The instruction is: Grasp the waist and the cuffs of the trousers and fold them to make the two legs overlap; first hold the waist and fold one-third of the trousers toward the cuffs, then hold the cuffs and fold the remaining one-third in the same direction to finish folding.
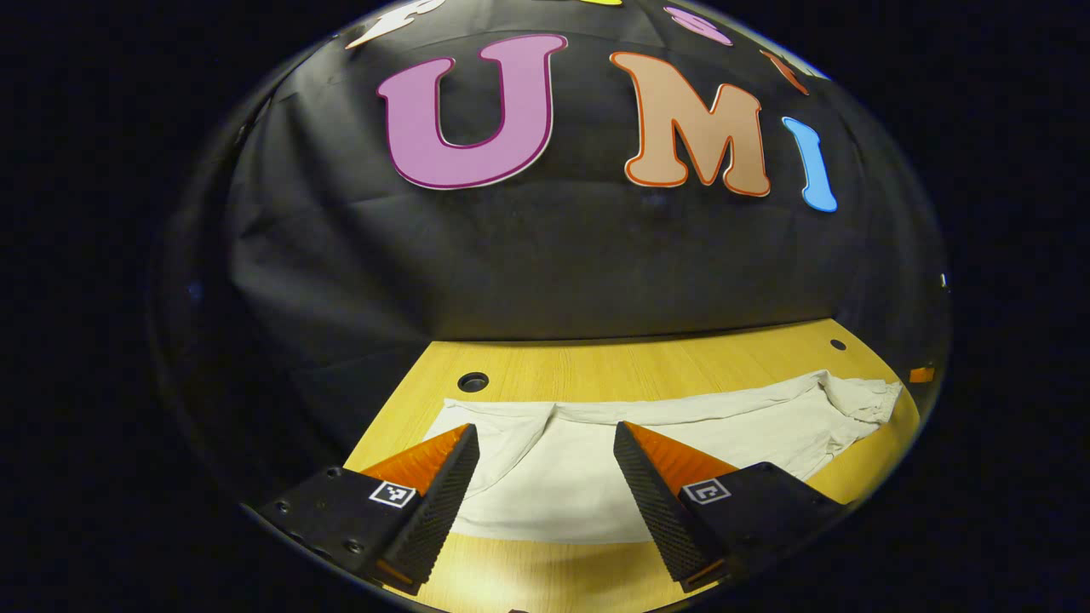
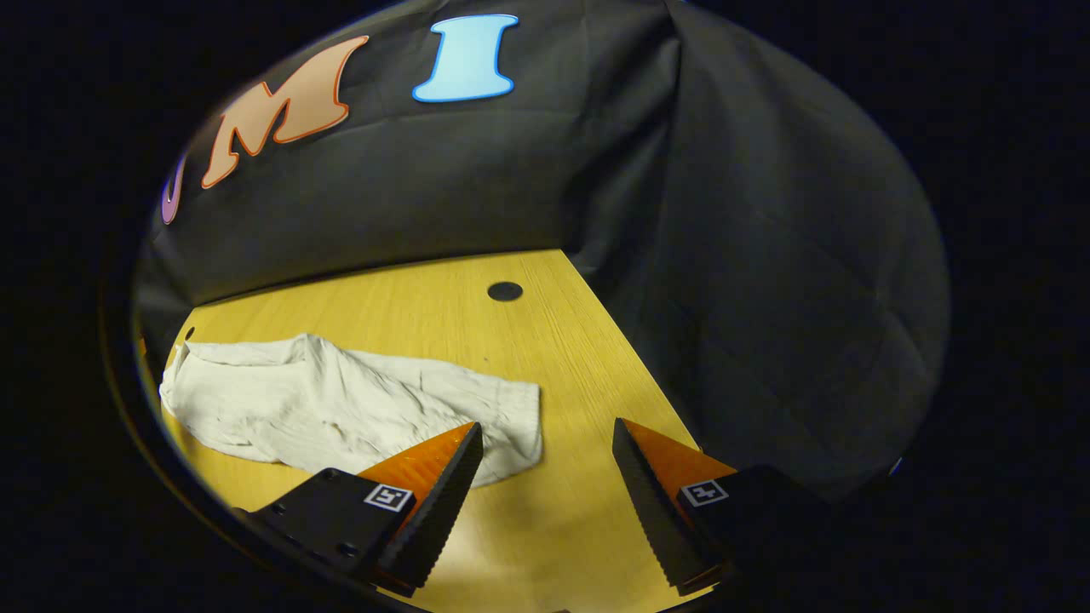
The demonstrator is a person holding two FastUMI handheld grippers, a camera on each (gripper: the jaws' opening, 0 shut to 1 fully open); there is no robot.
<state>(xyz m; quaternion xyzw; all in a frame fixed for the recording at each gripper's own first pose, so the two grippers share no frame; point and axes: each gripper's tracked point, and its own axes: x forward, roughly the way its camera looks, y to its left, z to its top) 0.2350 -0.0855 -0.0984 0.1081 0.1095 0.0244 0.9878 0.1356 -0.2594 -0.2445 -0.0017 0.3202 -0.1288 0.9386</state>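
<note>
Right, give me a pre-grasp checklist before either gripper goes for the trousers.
1. Left gripper open: ok, fingers spread wide above the cloth.
2. Right gripper open: ok, fingers apart with bare table between them.
3. Trousers lying flat on the table: ok, spread out though wrinkled.
4. Nothing held yet: ok, neither gripper's fingers press on the cloth.
5. Right gripper lined up with the trousers' end: not ok, the end sits beside its left-hand finger, not between the two.
6. Which end is waist, which is cuffs: cannot tell for sure.
</note>
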